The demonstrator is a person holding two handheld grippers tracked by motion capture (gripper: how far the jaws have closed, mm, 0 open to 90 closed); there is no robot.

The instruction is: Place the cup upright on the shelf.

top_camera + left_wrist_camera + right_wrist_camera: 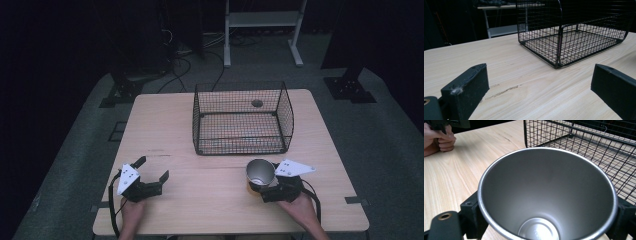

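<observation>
A silver metal cup (pixel 260 173) is held at the front right of the wooden table (pixel 165 125), its mouth tilted up toward the camera. My right gripper (pixel 261 189) is shut on the cup, with a black jaw pressed on each side of the cup (pixel 546 195); its inside is bare. A black wire basket (pixel 242 119) stands behind it at mid table, with nothing inside. My left gripper (pixel 152 170) rests at the front left, open, nothing between its jaws. From the left gripper view the basket (pixel 574 32) stands ahead to the right.
The table has a round hole (pixel 257 103) behind the basket. A white frame (pixel 262 30) and cables lie on the floor beyond the table. Dark stand bases (pixel 349 89) sit at either far corner. A hand (pixel 439 138) shows at upper left in the right gripper view.
</observation>
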